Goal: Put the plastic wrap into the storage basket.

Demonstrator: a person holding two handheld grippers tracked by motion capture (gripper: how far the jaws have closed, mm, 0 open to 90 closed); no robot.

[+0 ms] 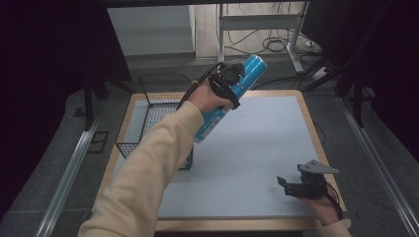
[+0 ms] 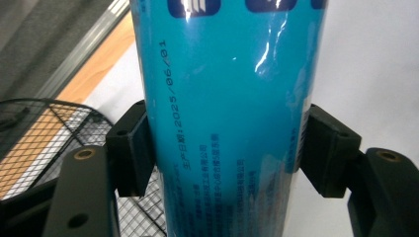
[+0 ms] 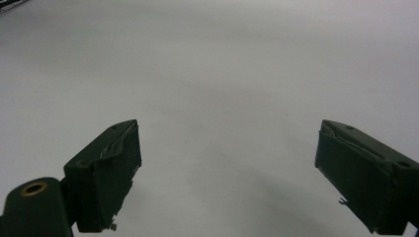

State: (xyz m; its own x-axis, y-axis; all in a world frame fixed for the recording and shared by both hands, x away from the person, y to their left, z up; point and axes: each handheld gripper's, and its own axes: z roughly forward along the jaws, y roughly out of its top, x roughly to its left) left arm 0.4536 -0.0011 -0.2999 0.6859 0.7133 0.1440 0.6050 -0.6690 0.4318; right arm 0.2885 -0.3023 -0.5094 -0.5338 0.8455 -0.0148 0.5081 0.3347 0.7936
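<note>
At the left of the high view, your basket sits on the near-left part of the table, black wire mesh, its near corner hidden behind your sleeve. Right of the basket, your left gripper holds the can in the air above the table, tilted, top end pointing away and to the right. Your hand covers the can's middle; its lower end shows white with small print too fine to read from here.

The left gripper view supplies what the high view lacks. Both pads press against the can from either side, so the left gripper is clenched on it. The can's blue wall carries a printed date, "2025/06/01", preceded by Chinese characters, with further lines of Chinese text below that are too blurred to read. Dark blue icon blocks at the top edge are cut off. The basket appears at lower left, behind the can, with the table's wooden edge beyond it.

At the right of the high view, your right gripper rests low near the table's near-right corner, well apart from the can. The right gripper view shows its jaws spread wide with nothing between them, over the bare grey table surface. The pad edges look worn and chipped.
</note>
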